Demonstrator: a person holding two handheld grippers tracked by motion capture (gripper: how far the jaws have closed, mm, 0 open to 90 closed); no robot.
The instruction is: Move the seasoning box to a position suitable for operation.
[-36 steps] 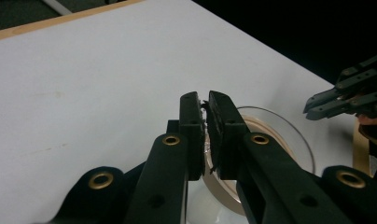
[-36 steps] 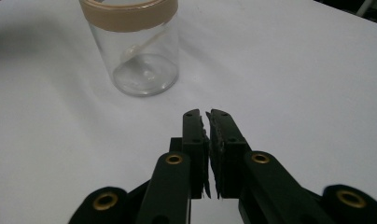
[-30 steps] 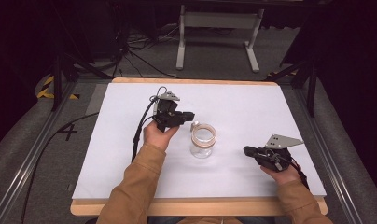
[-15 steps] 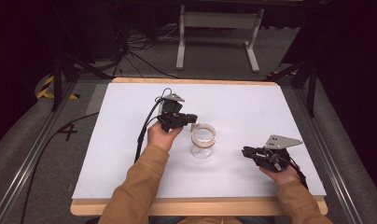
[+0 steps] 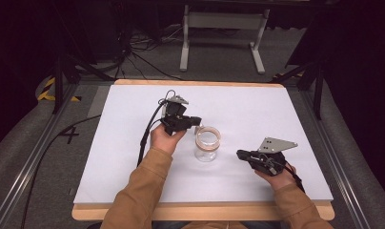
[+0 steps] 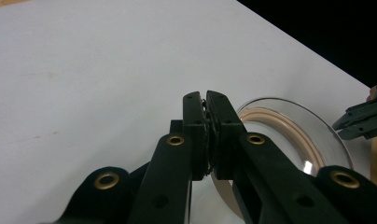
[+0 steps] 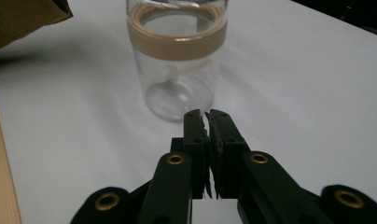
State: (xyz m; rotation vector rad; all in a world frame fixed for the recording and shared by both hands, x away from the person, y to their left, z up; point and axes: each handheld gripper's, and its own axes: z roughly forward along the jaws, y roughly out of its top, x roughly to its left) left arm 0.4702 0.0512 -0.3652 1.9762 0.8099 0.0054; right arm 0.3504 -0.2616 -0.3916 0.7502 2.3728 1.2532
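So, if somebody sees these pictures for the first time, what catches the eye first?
Probably the clear jar with a tan band near its rim, standing upright near the middle of the white table. Next, the two black hand-held grippers on either side of it: the left one close by the jar's rim, the right one a little apart, both with jaws shut and holding nothing.

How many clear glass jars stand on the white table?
1: a clear glass jar with a tan band stands upright mid-table, between the shut left gripper and right gripper.

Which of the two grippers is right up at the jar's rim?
The left gripper, jaws shut beside the glass jar's tan-banded rim. The right gripper, also shut, sits lower, apart from the jar.
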